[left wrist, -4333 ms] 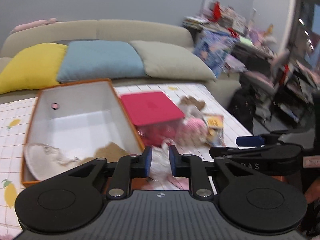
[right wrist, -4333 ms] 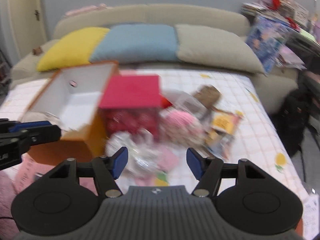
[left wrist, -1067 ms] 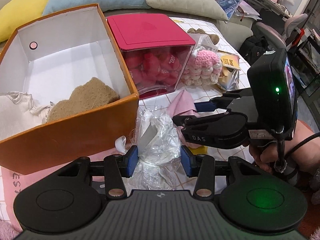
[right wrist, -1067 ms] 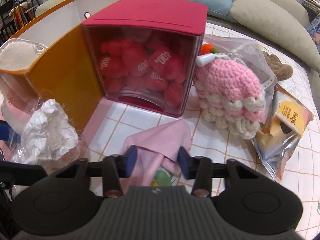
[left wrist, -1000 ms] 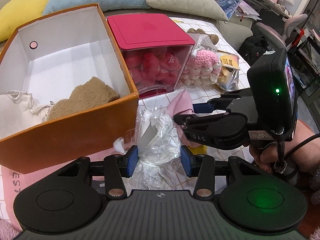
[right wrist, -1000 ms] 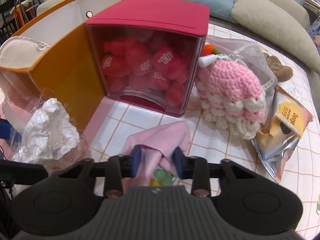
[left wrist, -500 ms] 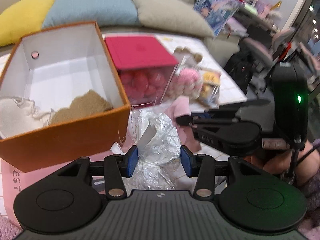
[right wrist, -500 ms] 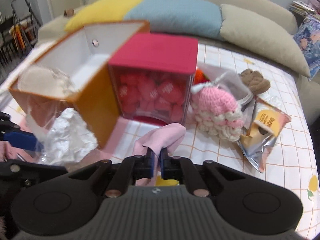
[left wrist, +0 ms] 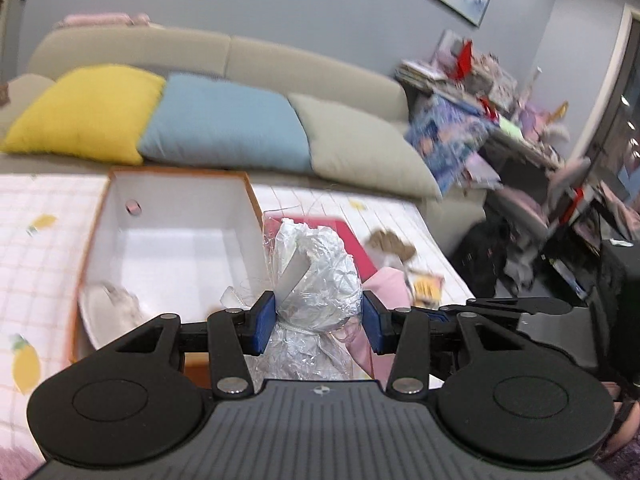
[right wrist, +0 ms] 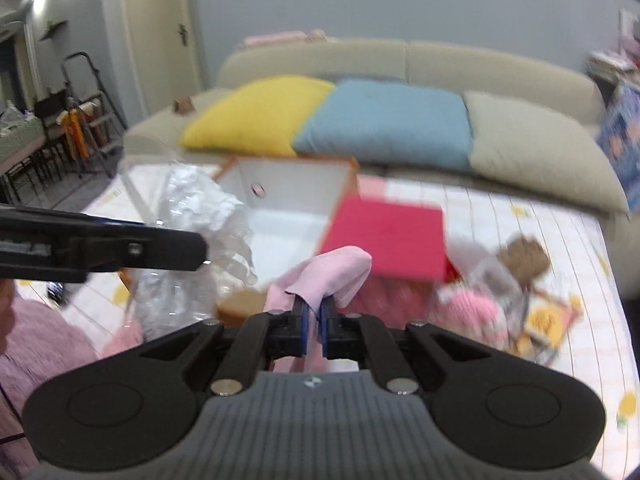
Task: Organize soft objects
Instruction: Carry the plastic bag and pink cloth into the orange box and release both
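Observation:
My left gripper [left wrist: 319, 322] is shut on a crinkled clear plastic bundle with white stuffing [left wrist: 316, 276], held up in the air. That bundle [right wrist: 192, 216] shows at the left of the right wrist view, beside the left gripper's finger [right wrist: 120, 250]. My right gripper [right wrist: 314, 330] is shut on a pink cloth [right wrist: 324, 276], which hangs from its pads. Beyond both stands the open orange box with a white inside [left wrist: 176, 240], a pale soft item [left wrist: 110, 304] lying in its near end.
A red-lidded clear container [right wrist: 390, 236] stands right of the box. A pink crochet toy [right wrist: 468, 308], a brown plush [right wrist: 524, 258] and a yellow packet [right wrist: 552, 324] lie on the checked cover. Yellow, blue and beige cushions [right wrist: 384, 124] line the sofa behind. Cluttered shelves [left wrist: 480, 92] stand at right.
The right gripper shut on the pink cloth and lifted it off the cover. Both grippers rose, and the left one carried the plastic bundle up above the box's edge.

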The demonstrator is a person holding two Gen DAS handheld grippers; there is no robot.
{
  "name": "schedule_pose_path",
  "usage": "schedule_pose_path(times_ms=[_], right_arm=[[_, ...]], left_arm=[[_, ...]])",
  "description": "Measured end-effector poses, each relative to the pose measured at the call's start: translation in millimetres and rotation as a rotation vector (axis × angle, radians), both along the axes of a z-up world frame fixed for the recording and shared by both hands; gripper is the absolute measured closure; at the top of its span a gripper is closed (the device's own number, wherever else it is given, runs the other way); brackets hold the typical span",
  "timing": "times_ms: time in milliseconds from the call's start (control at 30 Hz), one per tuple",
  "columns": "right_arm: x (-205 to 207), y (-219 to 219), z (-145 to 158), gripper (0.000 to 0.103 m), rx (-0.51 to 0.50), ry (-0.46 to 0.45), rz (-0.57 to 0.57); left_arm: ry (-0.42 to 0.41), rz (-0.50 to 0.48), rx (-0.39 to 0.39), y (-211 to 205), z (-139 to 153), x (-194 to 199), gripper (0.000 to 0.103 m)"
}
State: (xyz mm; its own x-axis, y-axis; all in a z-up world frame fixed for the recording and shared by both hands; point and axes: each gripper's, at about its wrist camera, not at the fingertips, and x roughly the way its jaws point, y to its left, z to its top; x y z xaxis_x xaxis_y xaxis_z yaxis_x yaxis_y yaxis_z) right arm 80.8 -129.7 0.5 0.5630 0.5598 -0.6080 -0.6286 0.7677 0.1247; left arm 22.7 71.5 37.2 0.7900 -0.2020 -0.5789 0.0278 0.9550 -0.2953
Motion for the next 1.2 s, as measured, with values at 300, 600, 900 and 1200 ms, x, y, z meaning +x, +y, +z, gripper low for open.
schedule_pose_path(times_ms=[300, 600, 900, 1200], right_arm=[[25.2, 55.5, 37.1, 0.1, -0.005, -0.105, 0.104], [66.5, 108.2, -1.0, 0.1, -0.184, -0.065, 0.184], [95.4, 138.2, -48.2, 0.1, -0.373, -0.022, 0.262], [111.9, 154.8, -75.1, 0.099, -0.463, 0.024, 0.299]], left_arm=[[-0.016, 0.089, 0.074, 30.4, 9.1, 33.1, 0.052], [0.088, 0.111, 0.077, 56.6, -24.6, 75.1, 0.052], [0.235, 0.063, 0.044, 65.3, -68.8, 113.3, 0.052], [0.338, 0.015, 0.031, 68.4, -95.4, 133.5, 0.05]])
